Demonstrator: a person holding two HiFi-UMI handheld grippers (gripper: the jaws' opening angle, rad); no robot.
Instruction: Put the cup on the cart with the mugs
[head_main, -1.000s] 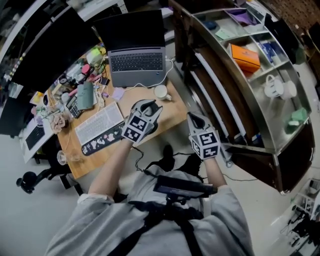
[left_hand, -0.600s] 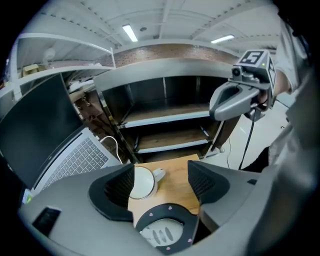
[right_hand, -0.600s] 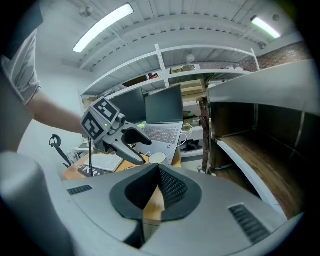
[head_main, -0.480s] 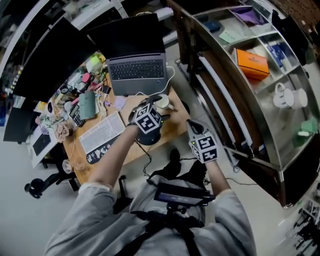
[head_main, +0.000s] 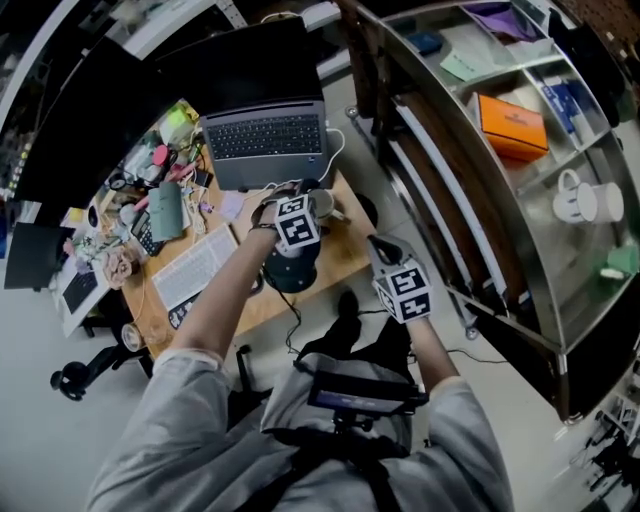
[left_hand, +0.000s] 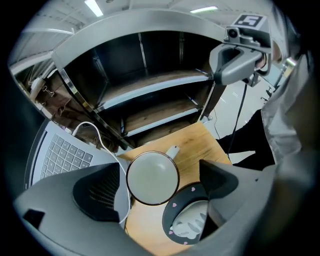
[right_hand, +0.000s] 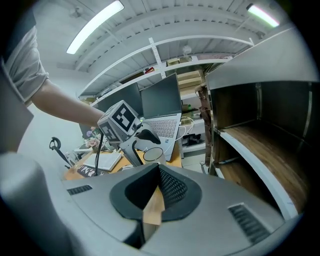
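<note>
Jaws on left gripper (left_hand: 160, 169), just opened wide, flank cup (left_hand: 151, 178).

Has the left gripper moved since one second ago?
Yes, the left gripper went toward the laptop, over the cup; its jaws have just been opening, cup between them.

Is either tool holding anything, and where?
Nothing is held. The left tool, whose jaws have just been opening, straddles the cup without gripping it; the right tool is shut, empty.

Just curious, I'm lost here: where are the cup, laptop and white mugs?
cup (left_hand: 152, 177): left gripper view, its inside.
laptop (head_main: 268, 138): head view, its keyboard.
white mugs (head_main: 590, 203): head view, one mug's side.
</note>
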